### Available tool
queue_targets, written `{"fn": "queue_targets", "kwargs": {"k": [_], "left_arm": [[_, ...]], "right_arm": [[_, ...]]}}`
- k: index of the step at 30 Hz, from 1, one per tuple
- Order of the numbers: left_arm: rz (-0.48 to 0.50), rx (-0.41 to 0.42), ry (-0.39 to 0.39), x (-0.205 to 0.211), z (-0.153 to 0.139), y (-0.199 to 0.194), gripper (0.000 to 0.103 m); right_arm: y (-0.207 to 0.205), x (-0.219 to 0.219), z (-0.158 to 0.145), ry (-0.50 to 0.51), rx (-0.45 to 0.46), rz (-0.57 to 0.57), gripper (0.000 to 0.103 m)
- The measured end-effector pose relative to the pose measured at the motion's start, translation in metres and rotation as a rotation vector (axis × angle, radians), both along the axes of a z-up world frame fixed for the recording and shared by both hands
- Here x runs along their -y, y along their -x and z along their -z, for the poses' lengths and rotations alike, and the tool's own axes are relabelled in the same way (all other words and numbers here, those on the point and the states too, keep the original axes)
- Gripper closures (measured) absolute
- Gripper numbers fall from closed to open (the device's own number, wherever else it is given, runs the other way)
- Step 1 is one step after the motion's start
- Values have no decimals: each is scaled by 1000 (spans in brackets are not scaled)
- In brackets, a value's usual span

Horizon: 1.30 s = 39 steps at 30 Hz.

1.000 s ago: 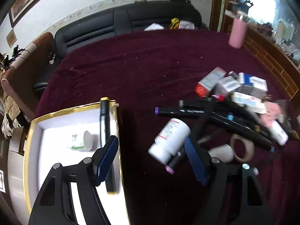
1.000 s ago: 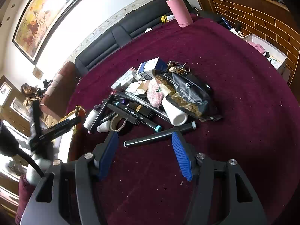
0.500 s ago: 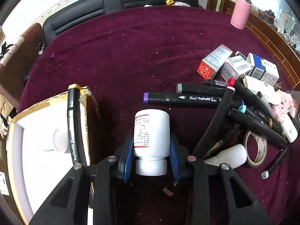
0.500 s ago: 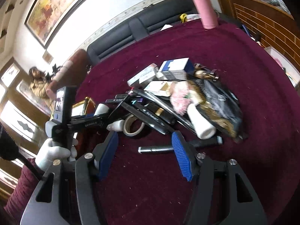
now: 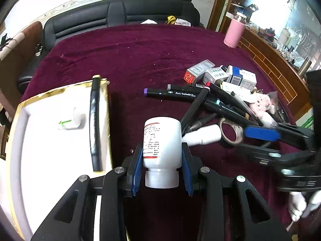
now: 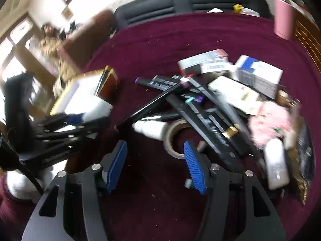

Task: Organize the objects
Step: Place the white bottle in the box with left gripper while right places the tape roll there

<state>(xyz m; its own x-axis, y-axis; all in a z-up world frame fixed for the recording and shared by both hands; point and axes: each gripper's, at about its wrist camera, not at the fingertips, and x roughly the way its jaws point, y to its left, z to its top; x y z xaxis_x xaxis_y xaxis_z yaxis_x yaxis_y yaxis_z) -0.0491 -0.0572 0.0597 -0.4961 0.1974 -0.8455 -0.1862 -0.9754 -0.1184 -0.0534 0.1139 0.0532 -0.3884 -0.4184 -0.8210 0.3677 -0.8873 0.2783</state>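
While the left tool clamps a white bottle between its blue pads, cap toward the camera and labelled body pointing away, the bottle sits clear of the maroon tabletop. Its jaws have just been closing, and the bottle fills the gap between them.

To the left lies a gold-rimmed box with a white lining. Inside it rest a small white container with green print and a black marker that lies along the box's right edge.

To the right spreads a heap of things. Black markers cross one another; one has a purple end. A small white bottle lies just beside a tape ring. Behind them stand several cartons, and a pink fluffy item lies at the heap's right side. A pink flask stands well apart at the far edge of the tabletop.

The right tool hovers with its pads apart and nothing between them; the jaws have just been closing slightly. Its right pad stands in front of the tape ring; whether they touch cannot be told. The right-wrist view is blurred.

A black sofa stands behind the tabletop.
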Motion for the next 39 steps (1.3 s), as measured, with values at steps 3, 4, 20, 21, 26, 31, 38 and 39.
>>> {"fn": "queue_targets", "kwargs": {"k": [3,4,20,21,26,31,38,39], "left_arm": [[-1,-5,-10,5,-1,-7,73],[-3,-9,-12,8,-2,-9,73],[-105,-118,-88,77,-41,-72,73],[-113,-123,-93,83,-44,-75,73],[-162,-152,-75,118,-64,-80,73],[-206,-194,-20,151,-88,-65,73],[-278,-118,47,191,-61,2,72],[-285,-100,49,196,-52,12,72]], "right_arm": [[4,16,13,-141,-21,-15,59],[5,19,19,-190,-23,-12,65],[-33,-6,-5,-83,-11,105,95],[-38,-5,-14,-54,-16,94,95],[-51,32,-61,54,-63,1,95],[-42,102,-91,162,-63,-113,95],[18,196,-60,266,91,-131,94],[27,205,-49,284,124,-128,94]]}}
